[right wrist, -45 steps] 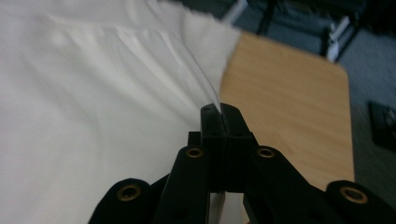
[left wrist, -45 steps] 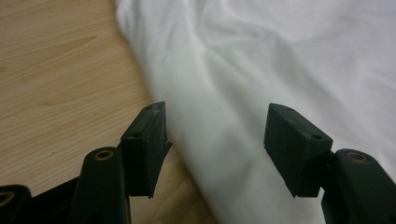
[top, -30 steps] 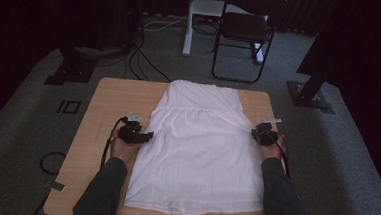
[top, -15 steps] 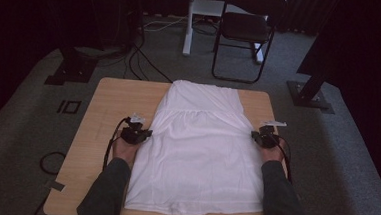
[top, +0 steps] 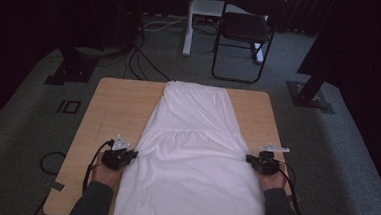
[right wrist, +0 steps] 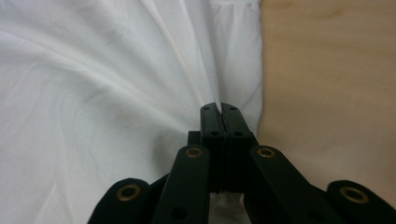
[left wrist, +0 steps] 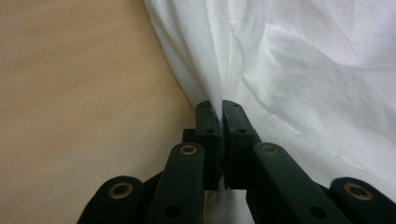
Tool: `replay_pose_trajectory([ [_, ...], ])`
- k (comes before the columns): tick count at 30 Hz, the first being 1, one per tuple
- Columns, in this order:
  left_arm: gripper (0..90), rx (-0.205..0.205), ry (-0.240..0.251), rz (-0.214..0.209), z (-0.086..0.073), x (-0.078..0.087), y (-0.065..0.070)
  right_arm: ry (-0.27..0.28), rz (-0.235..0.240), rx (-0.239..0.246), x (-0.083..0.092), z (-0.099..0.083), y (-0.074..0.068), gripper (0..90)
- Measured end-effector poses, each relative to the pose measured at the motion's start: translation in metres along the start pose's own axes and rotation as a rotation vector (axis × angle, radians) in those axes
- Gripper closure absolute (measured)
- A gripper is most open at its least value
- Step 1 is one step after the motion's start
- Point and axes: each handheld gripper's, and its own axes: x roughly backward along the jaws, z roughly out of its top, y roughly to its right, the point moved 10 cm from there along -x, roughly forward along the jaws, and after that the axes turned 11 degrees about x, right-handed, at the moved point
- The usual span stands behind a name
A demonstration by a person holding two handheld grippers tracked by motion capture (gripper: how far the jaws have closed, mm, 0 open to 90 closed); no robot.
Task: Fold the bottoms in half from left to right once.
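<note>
The garment (top: pixel 195 158) lies lengthwise down the middle of the table (top: pixel 113 108), from the table's far edge to its near edge at the bottom of the frame. Bare tabletop sits to either side of it. The left gripper (top: pixel 125 157) is at the garment's left edge, lower left of the frame; the right gripper (top: pixel 253 160) is at its right edge, lower right, roughly level with the other. Behind the table, top centre, stands a chair (top: pixel 246 30), with a post (top: pixel 187 22) just to its left. Cables (top: pixel 141 54) lie on the floor (top: pixel 37 128) at upper left.
</note>
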Motion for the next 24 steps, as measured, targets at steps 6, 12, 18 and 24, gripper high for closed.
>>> replay_pose_trajectory([
  [6,86.7,-0.023,-0.011,-0.028,-0.024,0.023,0.020,-0.001,-0.059,0.024,0.027,-0.021,-0.018,89.3],
  [12,79.8,-0.046,-0.005,-0.060,-0.032,0.033,0.032,-0.023,-0.065,-0.024,0.040,-0.033,-0.021,84.6],
  [18,55.7,0.010,0.091,-0.042,-0.001,0.039,0.015,0.055,-0.015,0.036,0.040,0.017,-0.022,54.3],
  [24,51.4,0.032,0.115,-0.015,0.026,0.022,0.000,0.071,0.026,0.074,0.004,0.075,-0.017,54.6],
])
